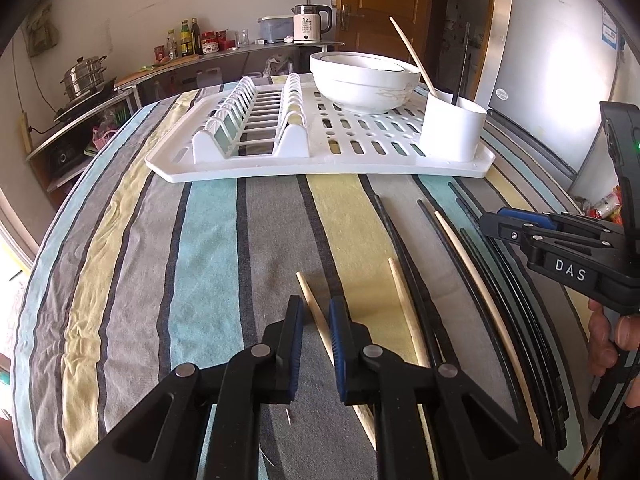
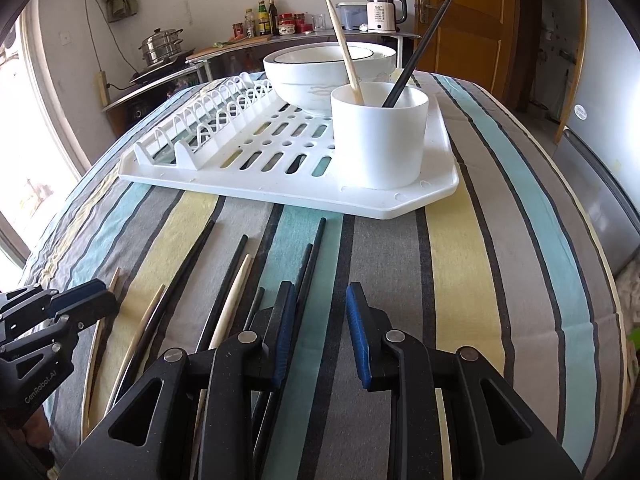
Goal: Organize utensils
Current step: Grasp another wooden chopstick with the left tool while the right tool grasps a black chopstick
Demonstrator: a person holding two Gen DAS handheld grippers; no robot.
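1. While straddling a pale wooden chopstick [image 1: 318, 320] at lower centre of the left wrist view, left gripper [image 1: 316, 344] narrowly parted, blue pads flanking the stick, contact not confirmed; likely lined up for pickup. "DAS" legible on right gripper [image 1: 504, 228], right edge.
2. In the right wrist view: right gripper [image 2: 320, 332] moderately open, empty, black chopsticks [image 2: 308, 276] beside its left finger. White cup [image 2: 378, 136] on drying rack [image 2: 400, 204], upper centre, already holding two chopsticks. "GenRobot.AI" lower left; kettle [image 2: 384, 12] showing "55".

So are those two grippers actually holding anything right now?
The left gripper straddles a wooden chopstick near its end; a firm grip cannot be told. The right gripper is open, holding nothing.
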